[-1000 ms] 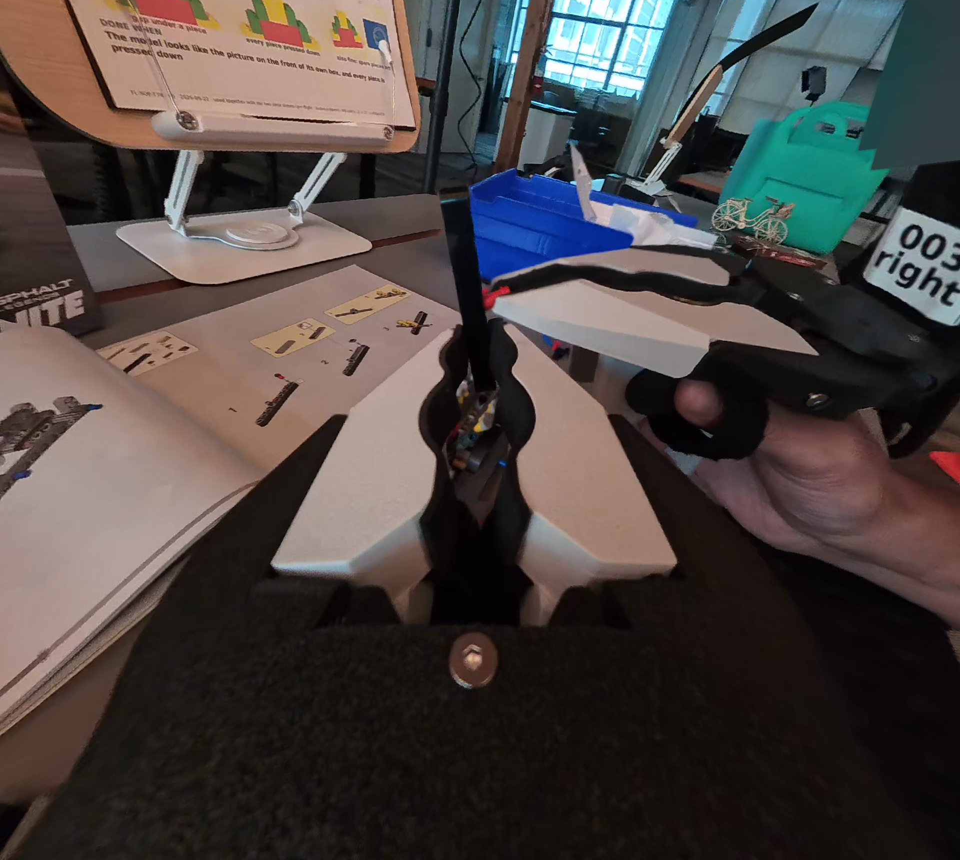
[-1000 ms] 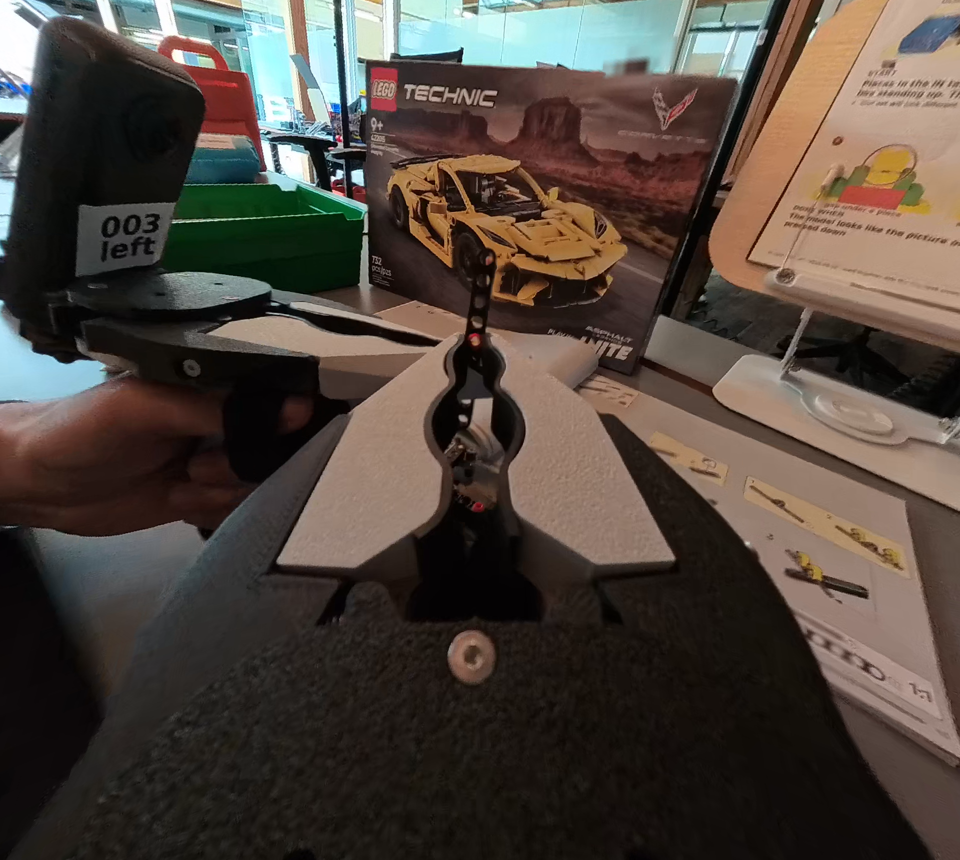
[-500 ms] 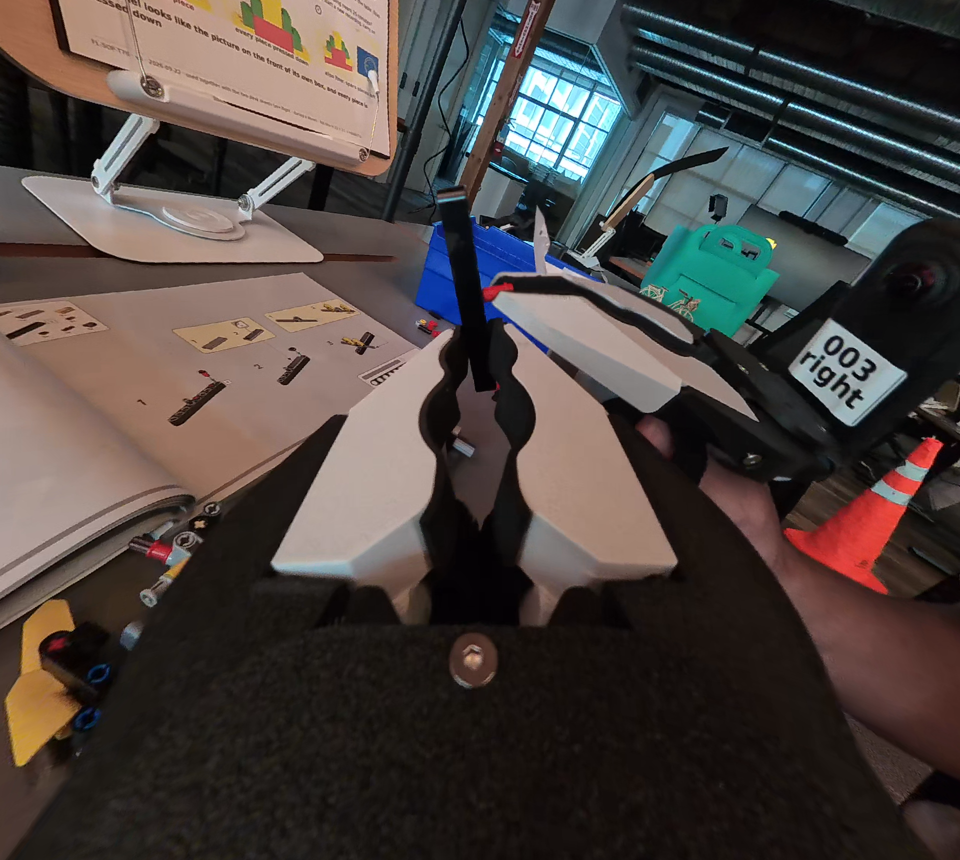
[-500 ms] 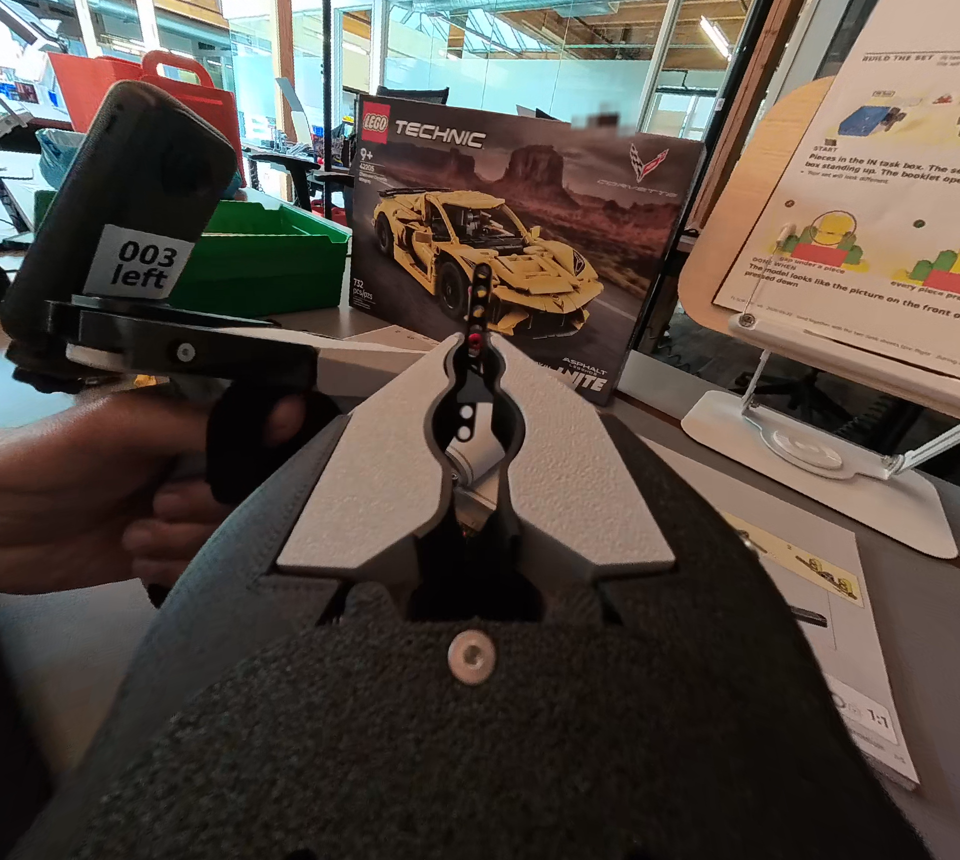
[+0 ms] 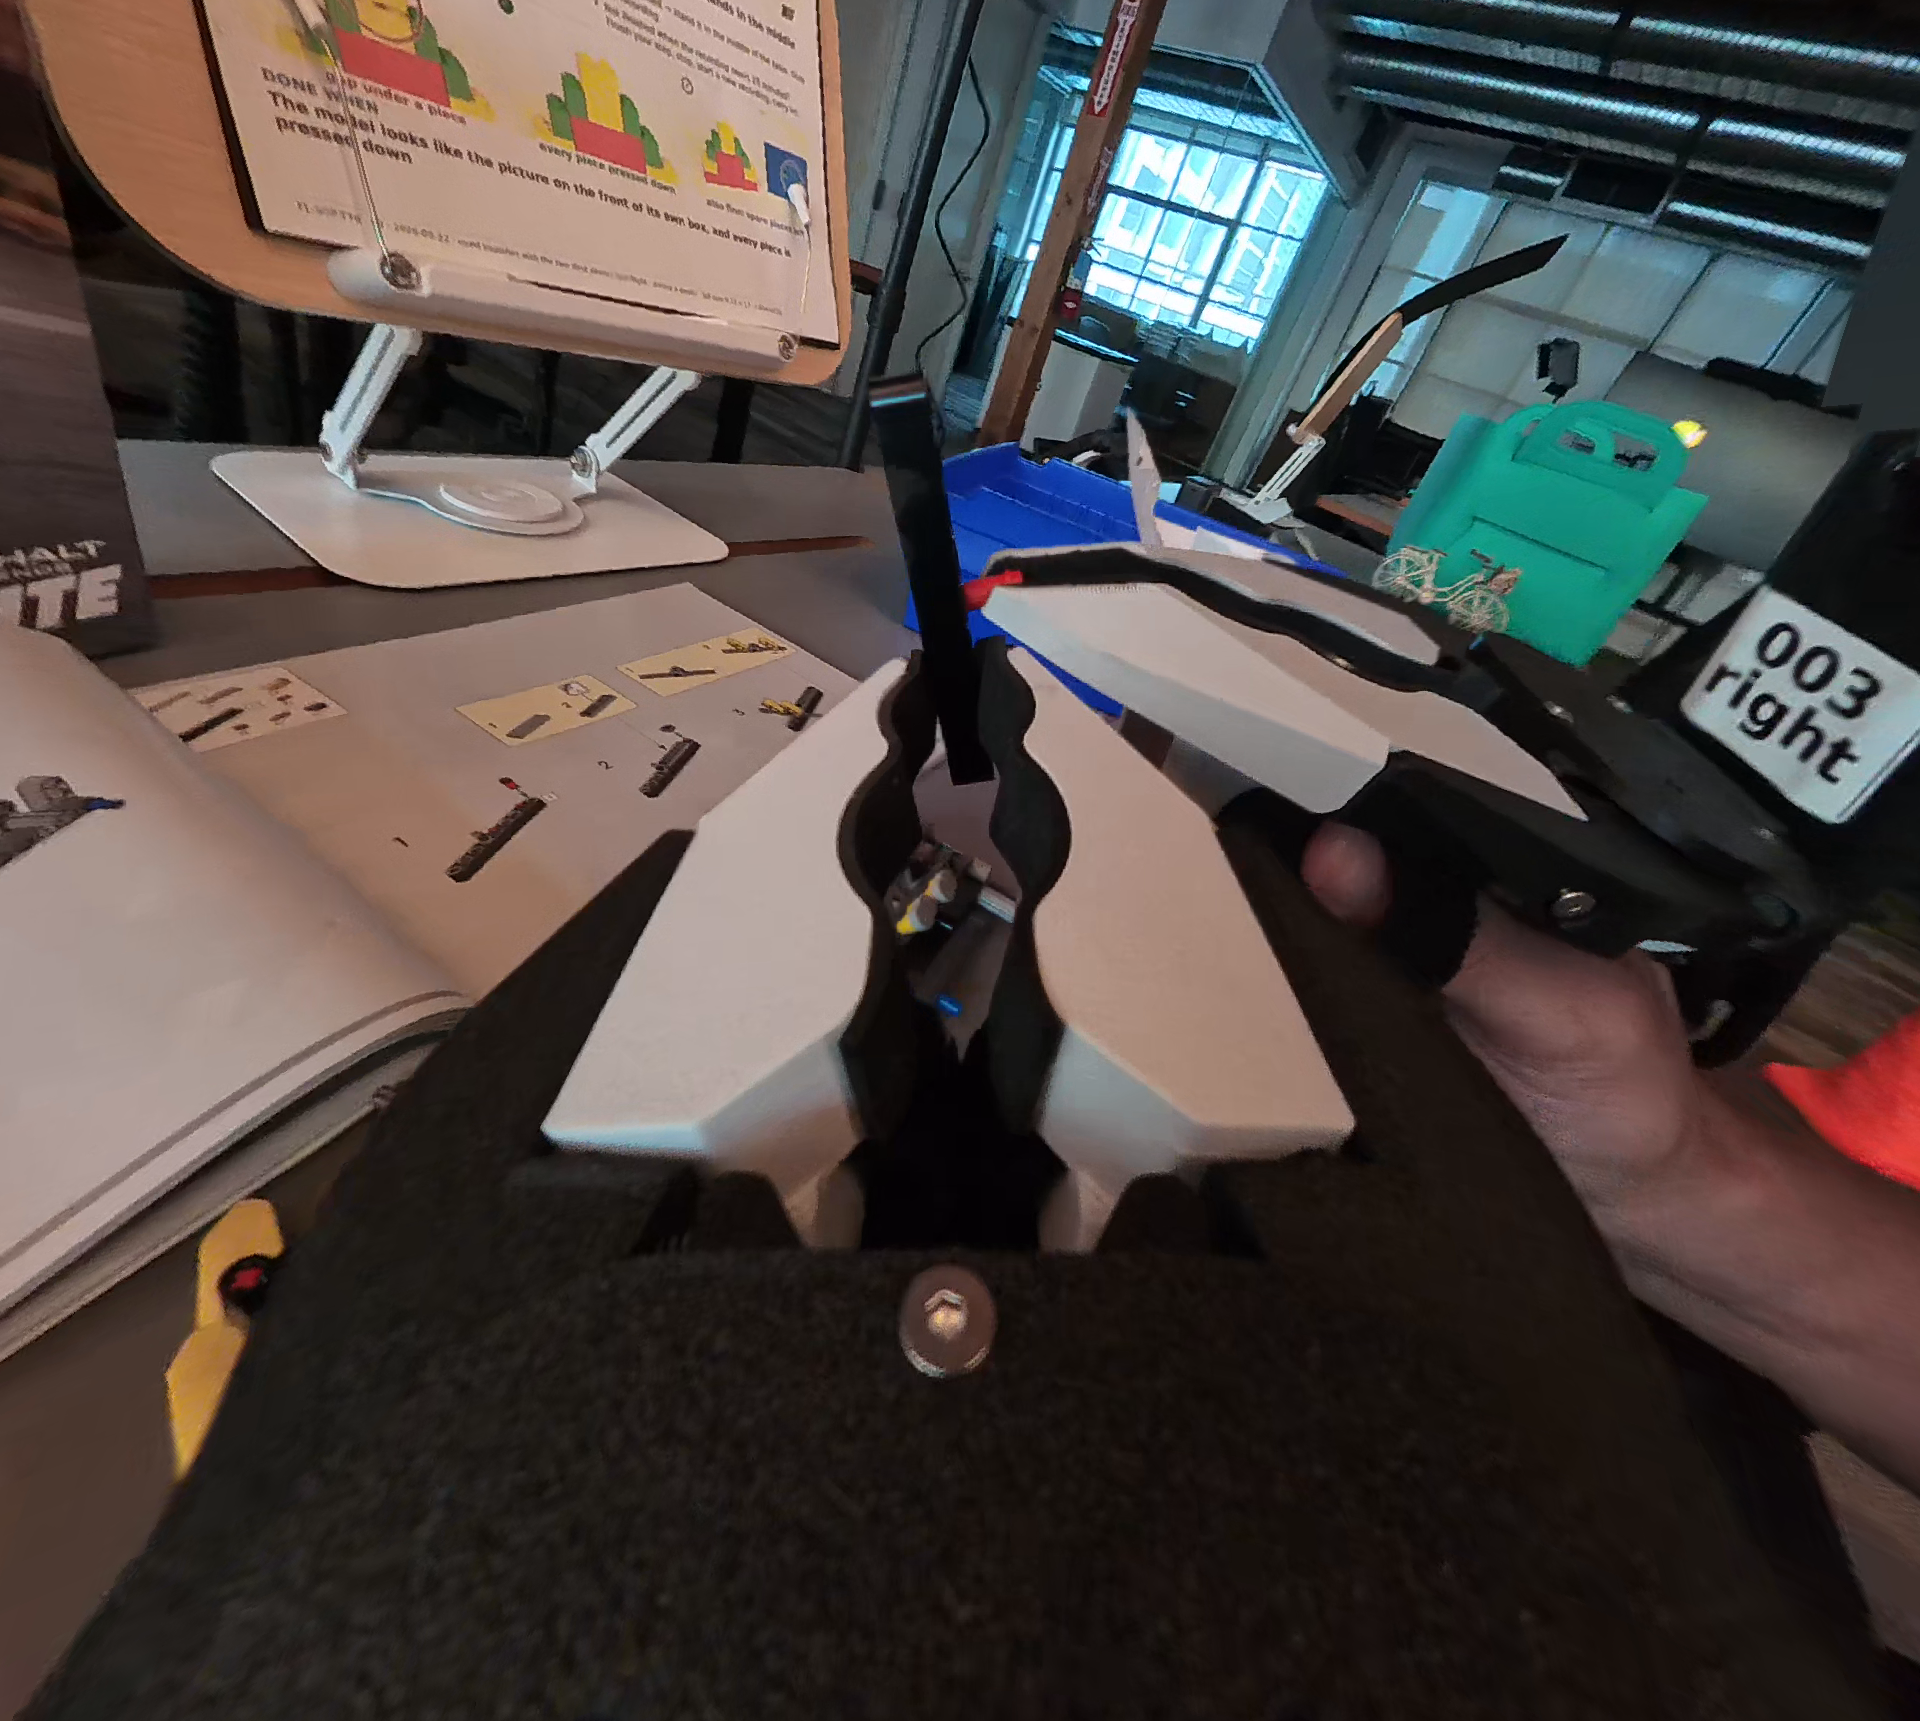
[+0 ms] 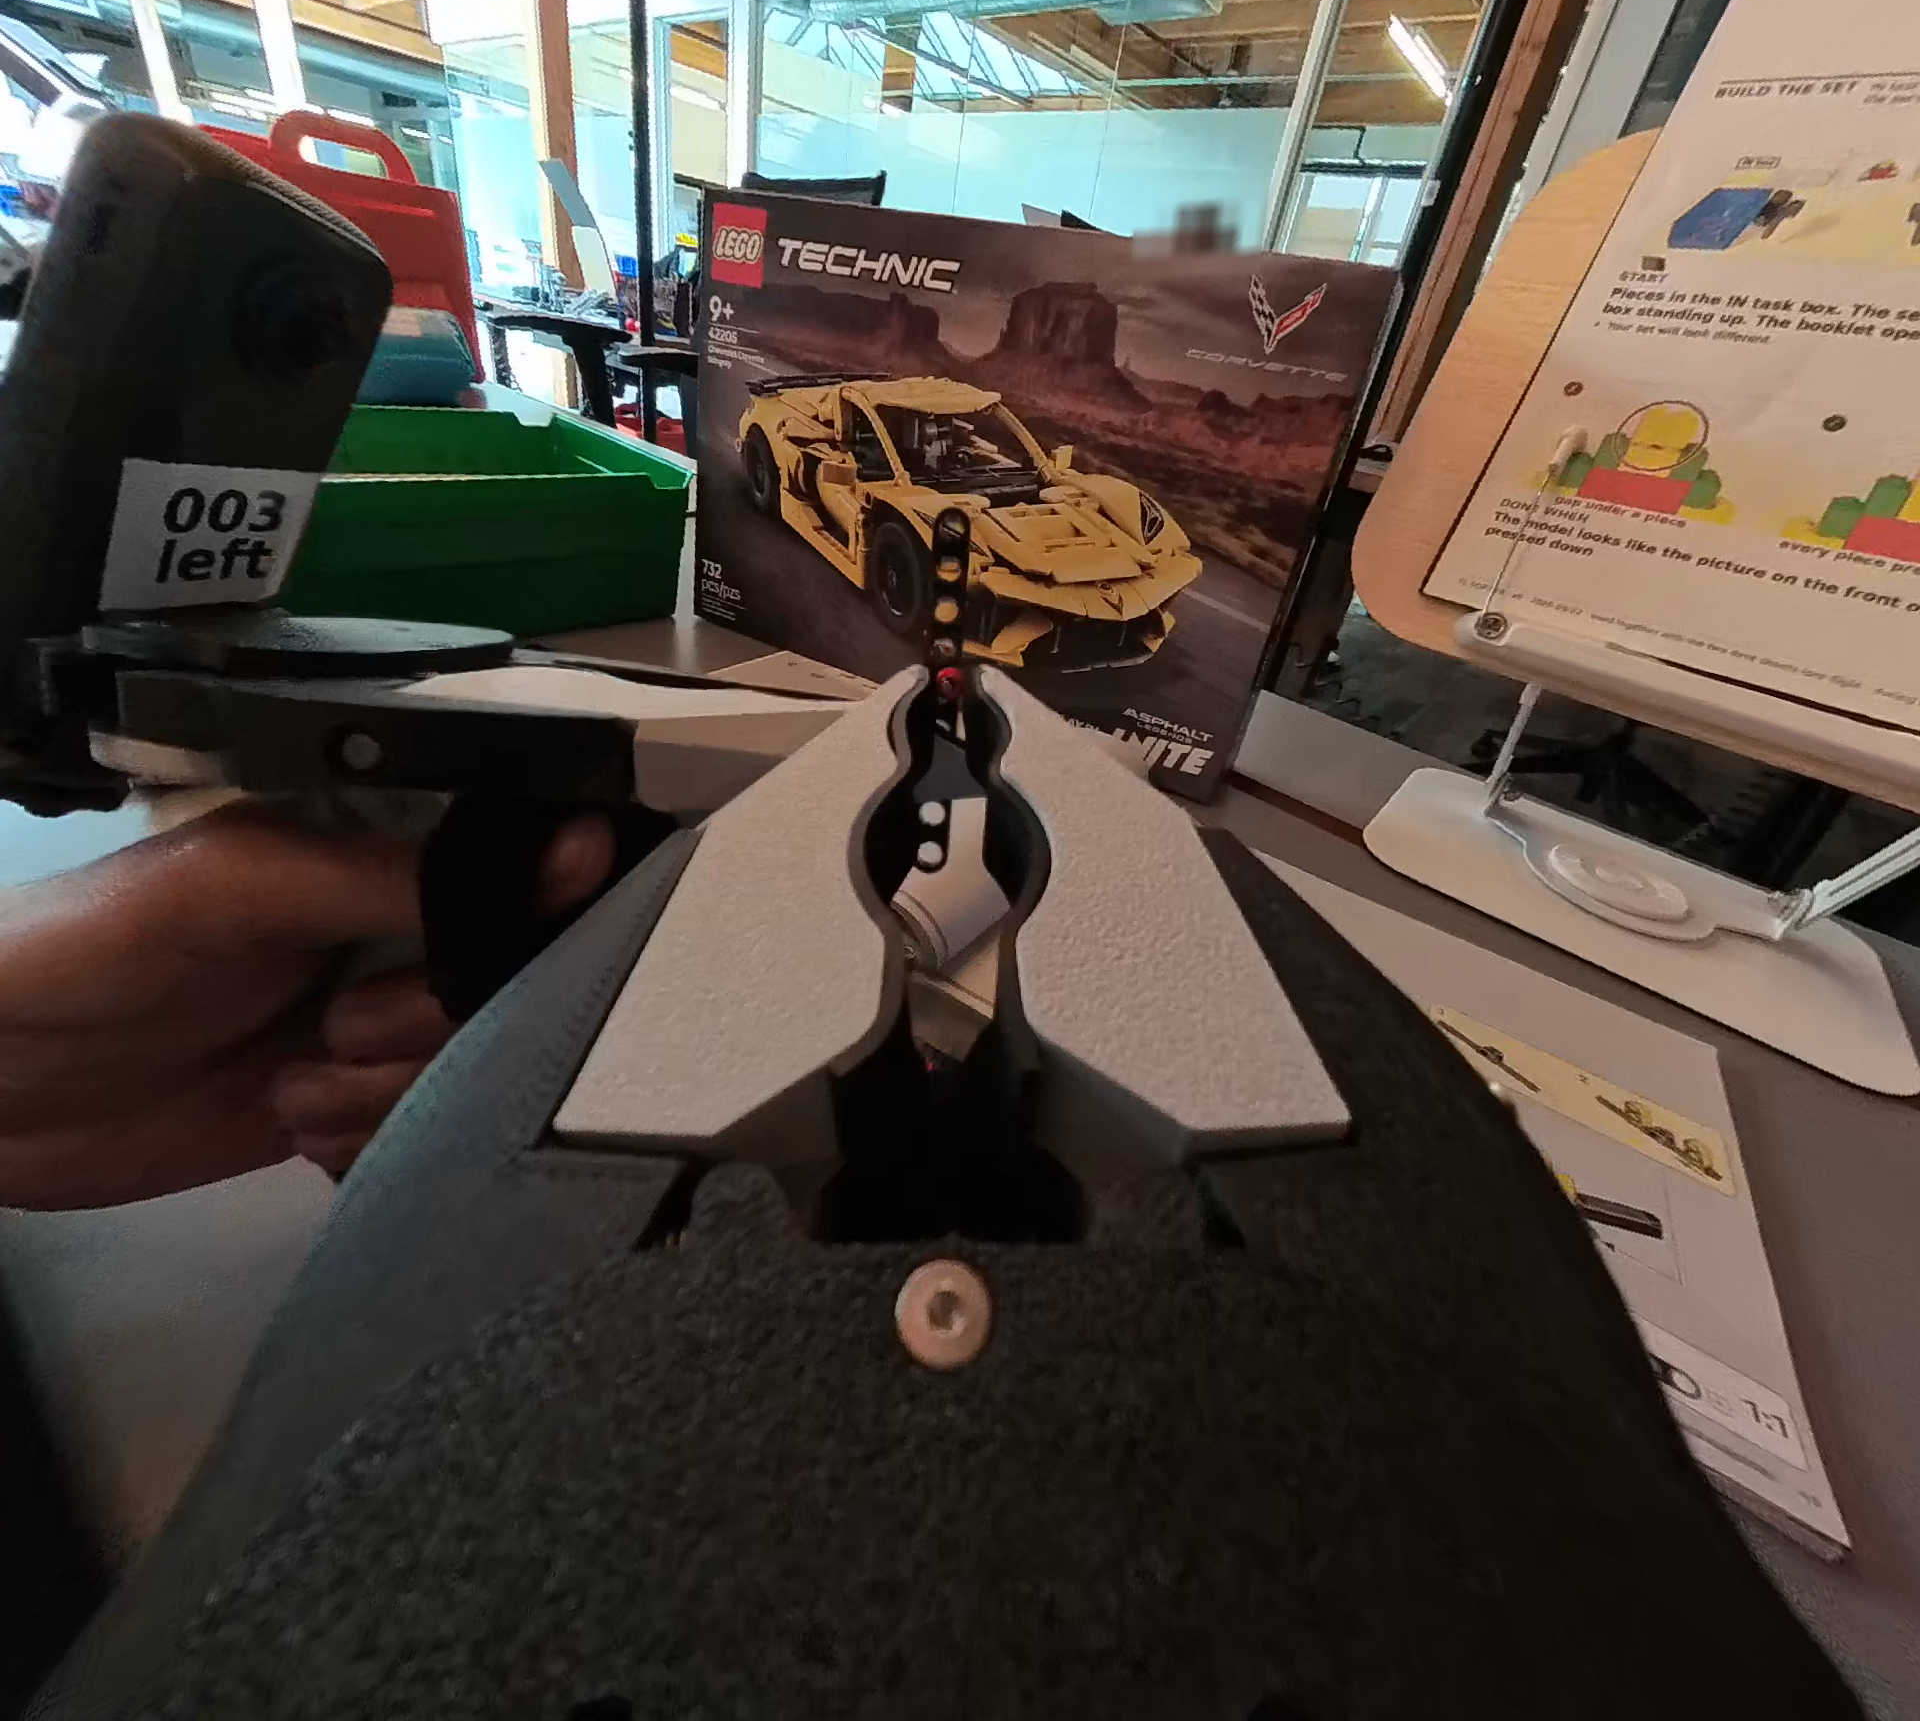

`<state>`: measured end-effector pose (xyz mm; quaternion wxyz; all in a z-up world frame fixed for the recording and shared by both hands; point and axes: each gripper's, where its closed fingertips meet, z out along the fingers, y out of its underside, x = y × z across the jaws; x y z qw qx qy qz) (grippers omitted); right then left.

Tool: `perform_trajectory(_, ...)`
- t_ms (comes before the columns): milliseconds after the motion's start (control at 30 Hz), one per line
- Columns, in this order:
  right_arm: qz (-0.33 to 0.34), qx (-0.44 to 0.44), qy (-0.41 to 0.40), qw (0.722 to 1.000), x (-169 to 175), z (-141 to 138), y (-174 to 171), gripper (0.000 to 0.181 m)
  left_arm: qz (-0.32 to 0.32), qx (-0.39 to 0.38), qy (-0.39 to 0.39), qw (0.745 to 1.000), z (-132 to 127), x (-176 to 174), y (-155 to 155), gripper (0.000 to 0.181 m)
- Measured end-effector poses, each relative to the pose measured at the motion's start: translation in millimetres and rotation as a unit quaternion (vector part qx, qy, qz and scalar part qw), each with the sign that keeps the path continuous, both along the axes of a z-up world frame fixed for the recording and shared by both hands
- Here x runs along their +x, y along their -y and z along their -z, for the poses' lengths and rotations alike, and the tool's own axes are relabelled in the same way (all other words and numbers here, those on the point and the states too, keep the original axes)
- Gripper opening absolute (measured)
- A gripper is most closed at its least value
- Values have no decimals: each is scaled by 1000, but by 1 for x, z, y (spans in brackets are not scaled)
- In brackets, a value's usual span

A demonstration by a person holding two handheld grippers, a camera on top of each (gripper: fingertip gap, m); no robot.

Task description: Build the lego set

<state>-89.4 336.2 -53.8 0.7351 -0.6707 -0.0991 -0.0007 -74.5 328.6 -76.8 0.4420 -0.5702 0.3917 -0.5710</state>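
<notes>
Since half a second ago both views are tilted back toward the table. Left gripper (image 5: 951, 726) is clamped on the black beam (image 5: 928, 570), held upright; right gripper (image 6: 951, 695) is pinched on a red pin (image 6: 947, 681) at a beam hole. Squareness should be kept while pressing.

1. A wooden document stand (image 5: 125, 113) on a white base (image 5: 468, 518) holds a printed sheet (image 5: 499, 9) at the table's back.
2. A teal bag (image 5: 1548, 518) sits far right, with a small wire bicycle (image 5: 1444, 580) in front of it.
3. An orange cone (image 5: 1860, 1110) shows at the right edge.
4. A red case (image 6: 353, 217) stands behind, beside a black floor-lamp pole (image 6: 639, 113).
</notes>
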Motion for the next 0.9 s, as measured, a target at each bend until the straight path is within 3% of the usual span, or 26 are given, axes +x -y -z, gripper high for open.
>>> perform_trajectory(633, -2, -7, 1, 1000, -1, 3, -2, 4, -16, 19, -9, 1000, 3, 0, -3, 7)
perform_trajectory(900, -9, -9, -16, 1000, 0, 3, -2, 4, -39, 66, -12, 997, 1, -1, -5, 6)
